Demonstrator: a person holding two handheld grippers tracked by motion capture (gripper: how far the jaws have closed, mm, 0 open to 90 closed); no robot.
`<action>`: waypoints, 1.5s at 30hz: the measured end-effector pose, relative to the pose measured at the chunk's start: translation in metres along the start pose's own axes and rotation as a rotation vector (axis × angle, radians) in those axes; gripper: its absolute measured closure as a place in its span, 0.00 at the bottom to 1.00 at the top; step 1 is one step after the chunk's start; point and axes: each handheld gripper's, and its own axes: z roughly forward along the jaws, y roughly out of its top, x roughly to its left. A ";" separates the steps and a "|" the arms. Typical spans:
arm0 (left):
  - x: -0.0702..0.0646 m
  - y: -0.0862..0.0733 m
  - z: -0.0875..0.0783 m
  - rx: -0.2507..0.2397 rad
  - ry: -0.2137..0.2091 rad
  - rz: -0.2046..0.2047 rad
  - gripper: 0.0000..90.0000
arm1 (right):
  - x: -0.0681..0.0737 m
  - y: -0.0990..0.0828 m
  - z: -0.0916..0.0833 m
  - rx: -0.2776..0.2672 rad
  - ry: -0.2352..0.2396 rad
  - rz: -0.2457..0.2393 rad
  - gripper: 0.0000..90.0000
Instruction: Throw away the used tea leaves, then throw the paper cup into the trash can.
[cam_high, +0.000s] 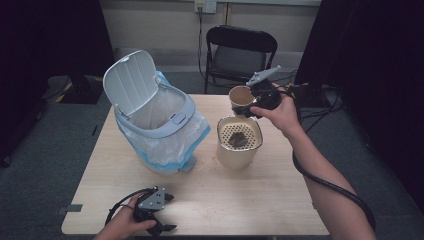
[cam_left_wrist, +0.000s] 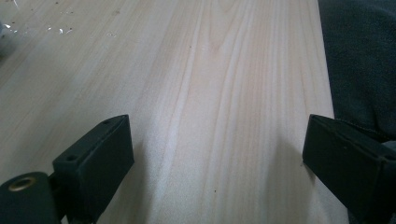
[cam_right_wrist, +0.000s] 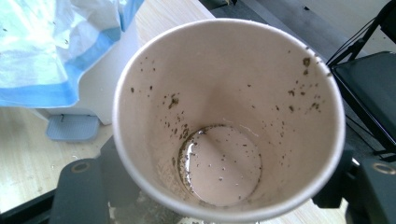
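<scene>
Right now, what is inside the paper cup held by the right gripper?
The paper cup holds dark specks stuck to its walls and a wet film with specks on its bottom. The near wall's rim hides the bottom's nearest edge.

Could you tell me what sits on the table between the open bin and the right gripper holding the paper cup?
The cream strainer container sits between the bin and right gripper, seen in the high view.

Lab-type recording room indicated: bare wooden table (cam_high: 210, 200) set on grey carpet (cam_high: 55, 150), black curtains (cam_high: 380, 60) hung either side, folding chair (cam_high: 240, 50) and wall socket (cam_high: 205, 6) noted behind.
</scene>
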 end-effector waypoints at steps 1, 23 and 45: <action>0.000 0.000 0.000 0.003 0.000 0.002 0.09 | 0.000 0.001 0.000 0.001 0.003 0.000 0.31; 0.000 0.000 0.000 0.003 -0.001 0.002 0.09 | 0.013 0.022 0.004 -0.001 0.046 -0.021 0.31; 0.000 0.000 0.000 0.006 0.003 0.006 0.08 | 0.019 0.050 0.000 -0.009 0.065 -0.049 0.31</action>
